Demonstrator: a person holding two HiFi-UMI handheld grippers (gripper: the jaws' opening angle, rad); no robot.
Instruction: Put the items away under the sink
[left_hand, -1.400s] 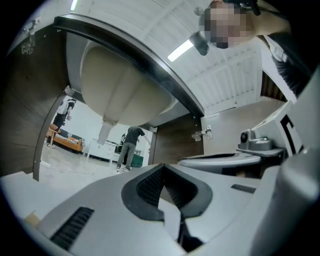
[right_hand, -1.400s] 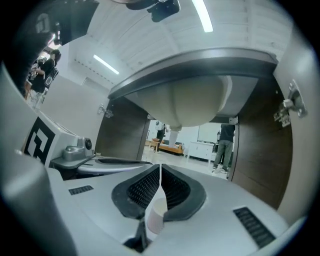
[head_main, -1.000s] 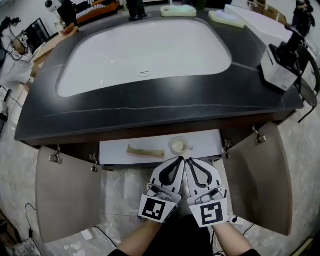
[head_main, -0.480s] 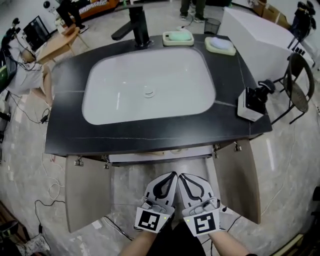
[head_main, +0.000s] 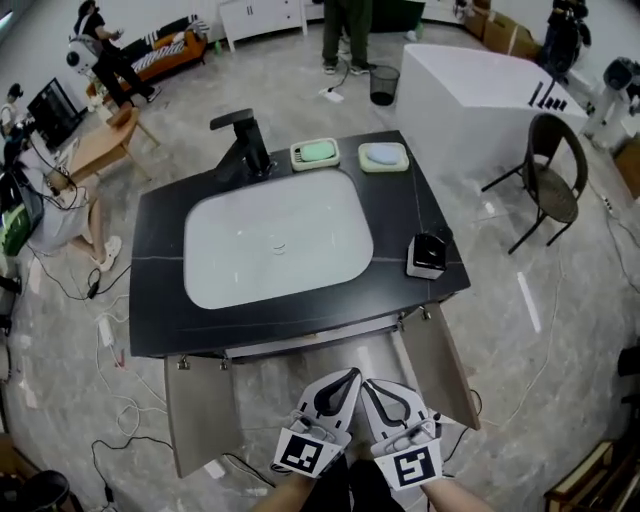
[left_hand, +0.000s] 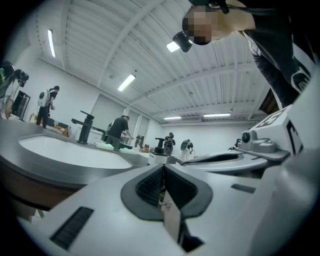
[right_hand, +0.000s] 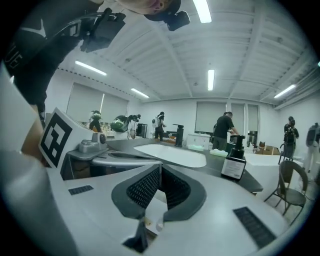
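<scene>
All around, a grey mottled floor, hard and slightly glossy. In the middle, a squarish tabletop of matte black stone, with thin pale veins and rounded corners. Sunk into it, a smooth white sink basin, shaped as a rounded rectangle.

Behind and to the right, a big white block with sharp edges. Near it, a dark chair with a round seat on thin legs.

Under the tabletop, a left cabinet door and a right cabinet door, both flat, beige and swung wide open. Between them, only a pale strip of shelf. The rest of the inside hidden below the stone edge, so impossible to tell what lies there.

At the far rim of the basin, an angular black faucet. Just beside it, a shallow greenish soap dish and a bluish soap dish, both rectangular. Near the right edge of the tabletop, a dark pump bottle with a white label, upright.

Closest to the camera, in front of the open cabinet and apart from it, the left hand-held gripper and the right hand-held gripper, side by side. White plastic shells, black ribbed pads. On each, jaws pressed together with nothing between them.
</scene>
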